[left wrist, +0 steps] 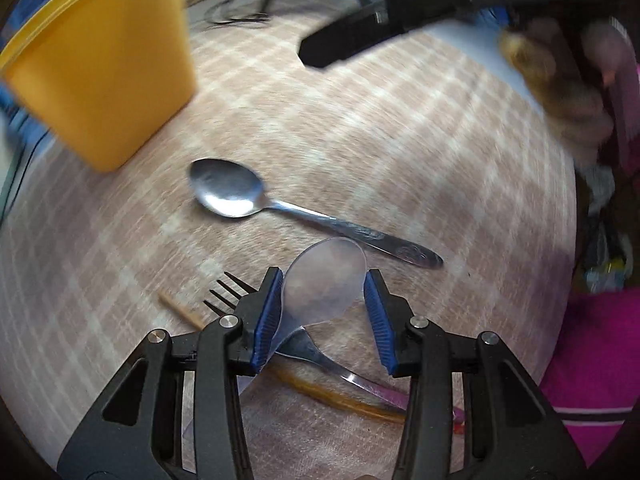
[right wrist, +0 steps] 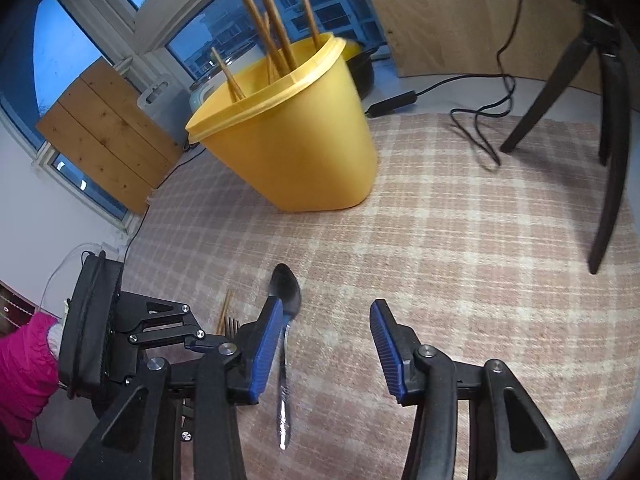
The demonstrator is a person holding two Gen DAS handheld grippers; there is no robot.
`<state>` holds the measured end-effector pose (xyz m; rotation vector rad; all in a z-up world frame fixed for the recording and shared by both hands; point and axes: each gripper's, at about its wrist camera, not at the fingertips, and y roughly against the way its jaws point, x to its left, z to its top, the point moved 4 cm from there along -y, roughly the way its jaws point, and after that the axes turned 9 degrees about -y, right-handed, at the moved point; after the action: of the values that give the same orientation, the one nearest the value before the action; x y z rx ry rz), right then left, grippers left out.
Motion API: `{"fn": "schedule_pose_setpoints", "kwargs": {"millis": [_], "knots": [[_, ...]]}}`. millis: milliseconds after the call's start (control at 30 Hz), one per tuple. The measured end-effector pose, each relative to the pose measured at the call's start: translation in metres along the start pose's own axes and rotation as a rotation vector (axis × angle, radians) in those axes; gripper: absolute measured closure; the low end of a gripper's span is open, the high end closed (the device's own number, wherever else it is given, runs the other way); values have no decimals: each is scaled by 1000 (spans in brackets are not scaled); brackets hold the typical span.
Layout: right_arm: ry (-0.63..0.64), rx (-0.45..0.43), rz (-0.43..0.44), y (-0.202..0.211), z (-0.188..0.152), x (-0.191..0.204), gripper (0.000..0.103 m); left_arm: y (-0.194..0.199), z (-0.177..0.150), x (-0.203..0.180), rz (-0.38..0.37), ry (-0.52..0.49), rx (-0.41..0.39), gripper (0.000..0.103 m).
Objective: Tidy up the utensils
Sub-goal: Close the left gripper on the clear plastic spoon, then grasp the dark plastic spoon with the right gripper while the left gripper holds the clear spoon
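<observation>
In the left wrist view my left gripper (left wrist: 325,308) has its blue pads on either side of the bowl of a clear plastic spoon (left wrist: 324,280), holding it above the cloth. A steel spoon (left wrist: 280,208) lies just beyond. A fork (left wrist: 228,292) and a wooden chopstick (left wrist: 180,310) lie at the left pad. The yellow container (left wrist: 104,68) stands far left. In the right wrist view my right gripper (right wrist: 326,344) is open and empty above the steel spoon (right wrist: 285,332). The yellow container (right wrist: 296,148) holds several chopsticks (right wrist: 276,28).
A checked cloth (right wrist: 460,248) covers the table. A black tripod leg (right wrist: 608,168) and a cable (right wrist: 476,120) are at the far right. An amber-handled utensil (left wrist: 344,396) lies under the left gripper. A wooden board (right wrist: 108,136) leans at the window.
</observation>
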<state>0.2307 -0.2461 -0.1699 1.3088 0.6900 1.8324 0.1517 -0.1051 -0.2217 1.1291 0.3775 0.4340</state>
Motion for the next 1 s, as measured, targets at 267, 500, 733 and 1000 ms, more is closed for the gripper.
{"fn": "schedule_pose_setpoints", "kwargs": {"millis": [267, 500, 733, 1000], "knots": [[20, 84, 22, -48, 11, 14, 66, 18, -22, 31, 26, 173, -83, 60], [89, 137, 24, -75, 7, 32, 67, 25, -32, 45, 45, 234, -117, 60], [226, 160, -37, -94, 0, 52, 67, 46, -59, 54, 58, 256, -128, 60], [257, 162, -84, -95, -2, 55, 98, 60, -79, 62, 77, 265, -140, 60]]}}
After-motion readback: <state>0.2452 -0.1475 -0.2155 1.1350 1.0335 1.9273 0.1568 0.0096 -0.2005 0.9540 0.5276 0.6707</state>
